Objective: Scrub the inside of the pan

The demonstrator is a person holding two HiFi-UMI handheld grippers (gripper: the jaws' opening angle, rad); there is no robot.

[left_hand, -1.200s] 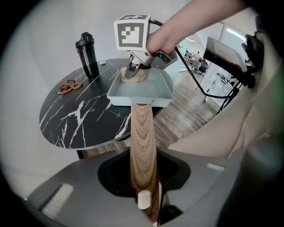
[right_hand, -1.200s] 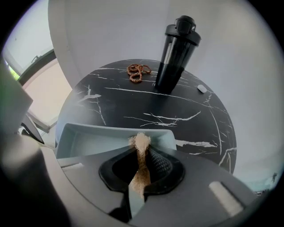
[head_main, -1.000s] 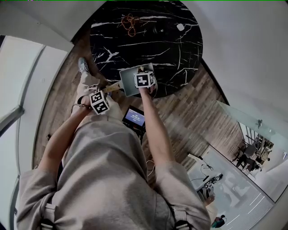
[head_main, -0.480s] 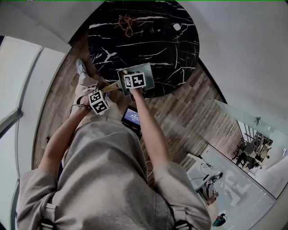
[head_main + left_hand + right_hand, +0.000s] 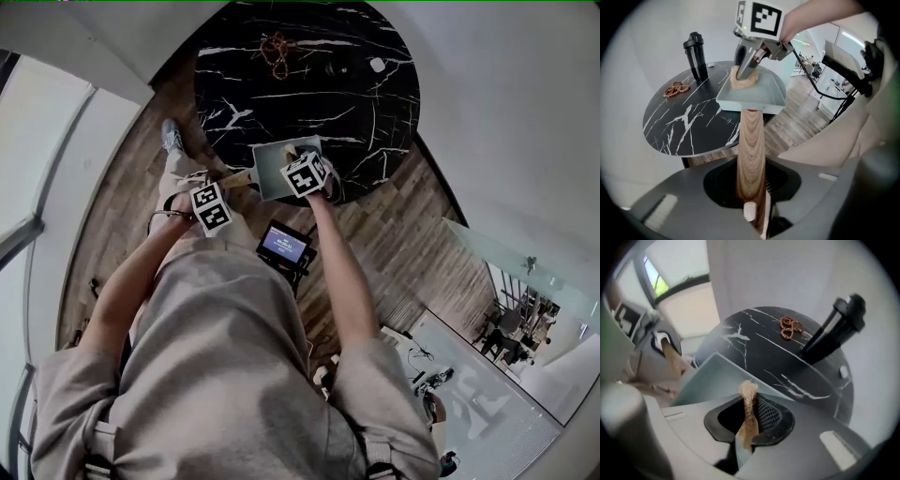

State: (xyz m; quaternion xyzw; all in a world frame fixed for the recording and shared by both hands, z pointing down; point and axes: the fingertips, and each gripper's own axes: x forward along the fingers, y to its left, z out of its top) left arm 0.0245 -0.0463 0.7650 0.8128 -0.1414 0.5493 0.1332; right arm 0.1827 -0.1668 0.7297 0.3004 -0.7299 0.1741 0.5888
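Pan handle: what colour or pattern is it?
The handle is light brown wood grain, clearest in the left gripper view.

Left gripper (image 5: 752,206), right gripper (image 5: 747,425), both angled down, jaws clamped

Beige short-sleeved top (image 5: 225,375), black-and-white marker cubes (image 5: 212,207), grey gripper bodies (image 5: 670,201)

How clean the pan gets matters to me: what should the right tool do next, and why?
Probably drag the right tool toward the wooden handle: its beige cloth sits at the far side of the pale square pan, the near floor looks bare, and the left tool clamps the handle.
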